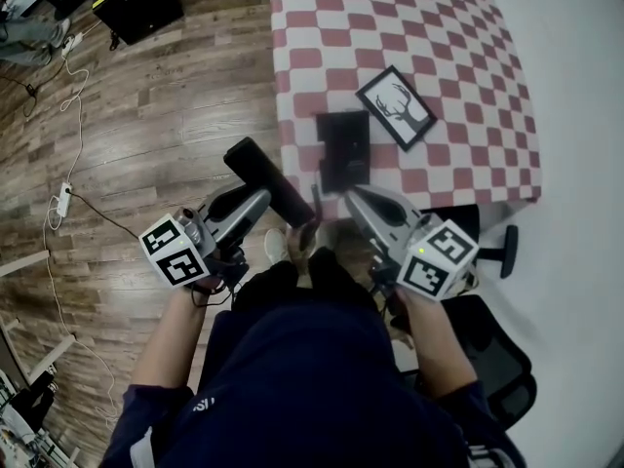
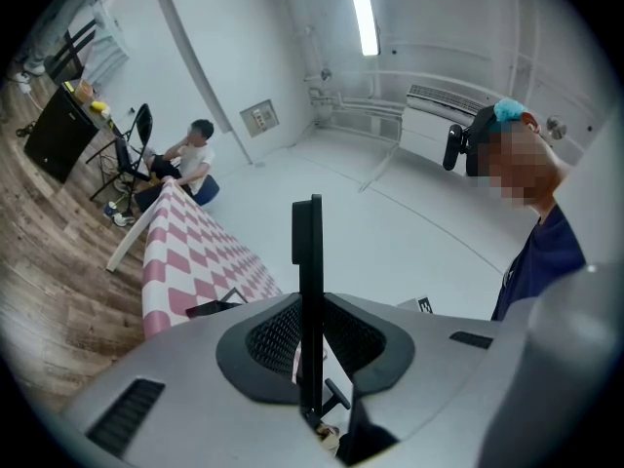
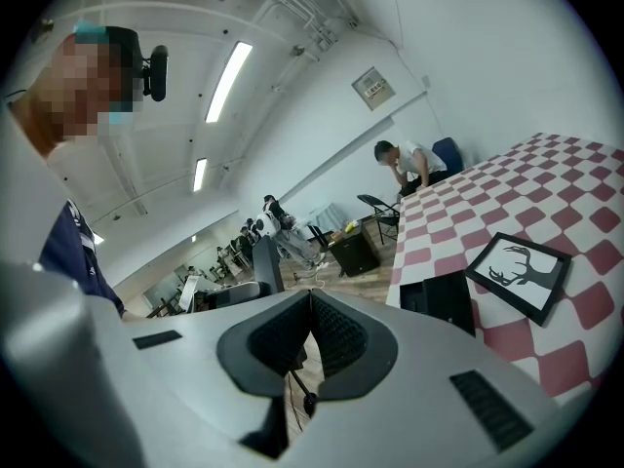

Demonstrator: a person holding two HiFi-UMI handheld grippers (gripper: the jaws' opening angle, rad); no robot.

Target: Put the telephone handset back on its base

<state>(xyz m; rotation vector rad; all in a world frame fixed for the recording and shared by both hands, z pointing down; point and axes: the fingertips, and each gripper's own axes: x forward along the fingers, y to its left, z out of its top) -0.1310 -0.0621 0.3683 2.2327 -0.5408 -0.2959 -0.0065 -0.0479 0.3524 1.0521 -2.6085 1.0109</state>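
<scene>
A black telephone handset (image 1: pixel 265 178) hangs over the wooden floor just off the table's near edge, with my left gripper (image 1: pixel 277 197) shut on it. In the left gripper view the handset (image 2: pixel 310 261) stands edge-on between the pads. The black base (image 1: pixel 343 148) lies on the checked tablecloth near that edge, up and to the right of the handset. My right gripper (image 1: pixel 336 196) hovers by the table's edge below the base; its pads meet with nothing between them. From the right gripper view the base (image 3: pixel 439 301) lies ahead to the right.
A framed deer picture (image 1: pixel 395 106) lies on the red-and-white checked table (image 1: pixel 458 57) right of the base. A black office chair (image 1: pixel 492 359) stands behind me on the right. Cables (image 1: pixel 68 193) trail over the floor at the left, and a black case (image 1: pixel 136 3) sits at the far left.
</scene>
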